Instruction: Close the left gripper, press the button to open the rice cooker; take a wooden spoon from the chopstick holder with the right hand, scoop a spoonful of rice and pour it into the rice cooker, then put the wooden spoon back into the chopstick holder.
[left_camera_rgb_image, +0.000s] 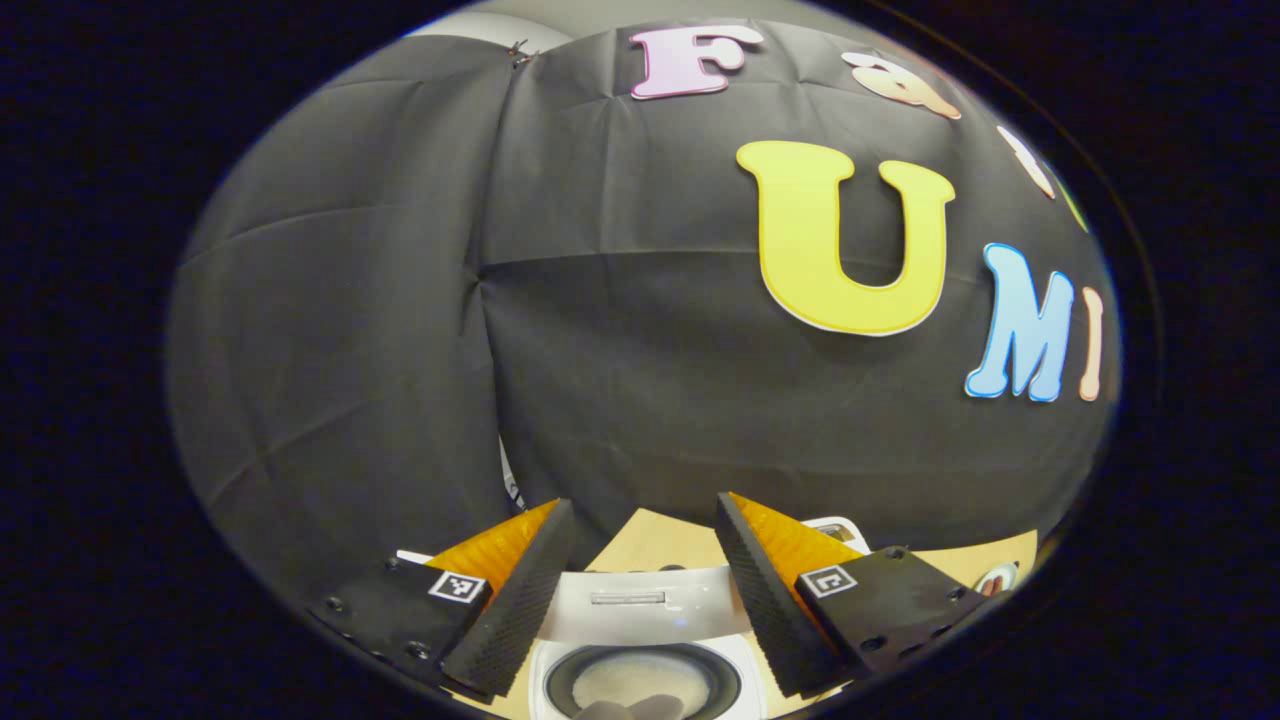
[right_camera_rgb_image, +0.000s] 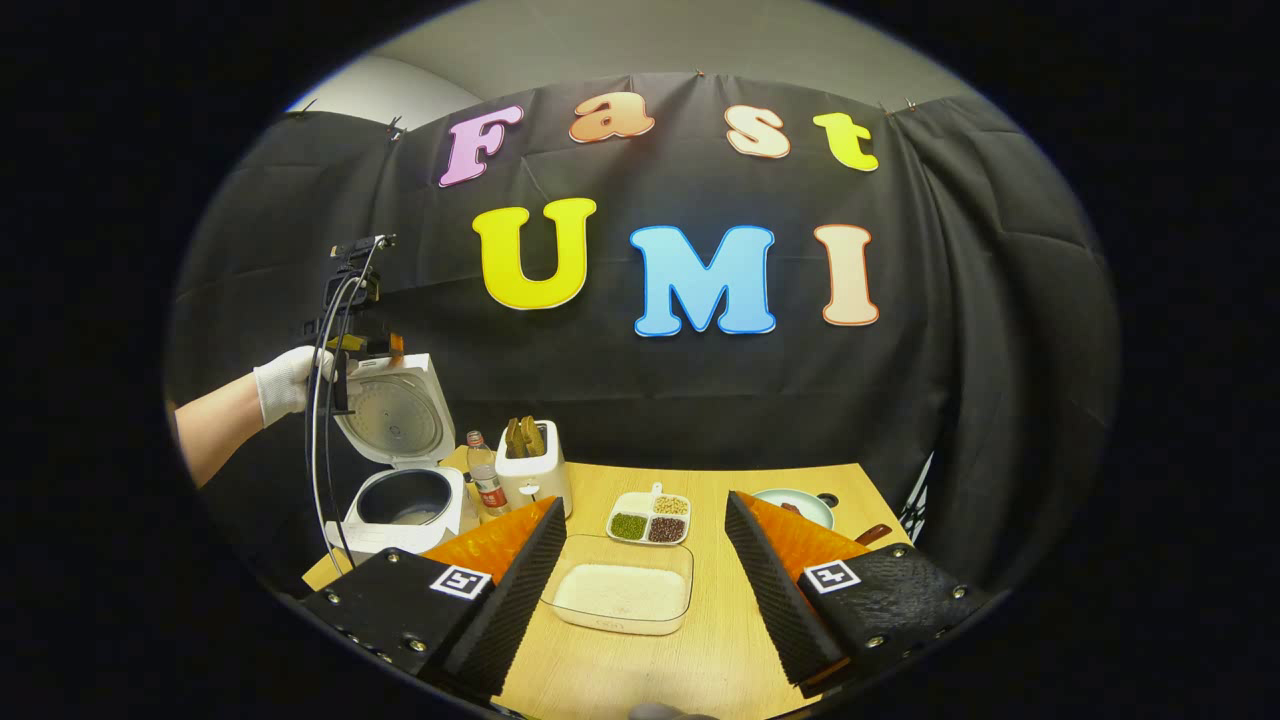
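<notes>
In the right gripper view the white rice cooker (right_camera_rgb_image: 405, 505) stands at the table's far left with its lid (right_camera_rgb_image: 395, 415) swung up. A gloved hand (right_camera_rgb_image: 285, 380) holds my left gripper (right_camera_rgb_image: 355, 340) just above that lid. In the left gripper view, my left gripper (left_camera_rgb_image: 643, 502) is open over the cooker's pot (left_camera_rgb_image: 640, 680), which has rice in it. Wooden spoon handles (right_camera_rgb_image: 525, 435) stick out of the white chopstick holder (right_camera_rgb_image: 532, 475). My right gripper (right_camera_rgb_image: 644, 500) is open and holds nothing. It hangs above a clear box of rice (right_camera_rgb_image: 620, 595).
A small bottle (right_camera_rgb_image: 487, 485) stands between the cooker and the holder. A divided dish of beans (right_camera_rgb_image: 650, 520) lies behind the rice box, and a pan (right_camera_rgb_image: 795, 505) with a brown handle sits at the far right. The wooden table (right_camera_rgb_image: 720, 640) ends near the booth's cloth wall.
</notes>
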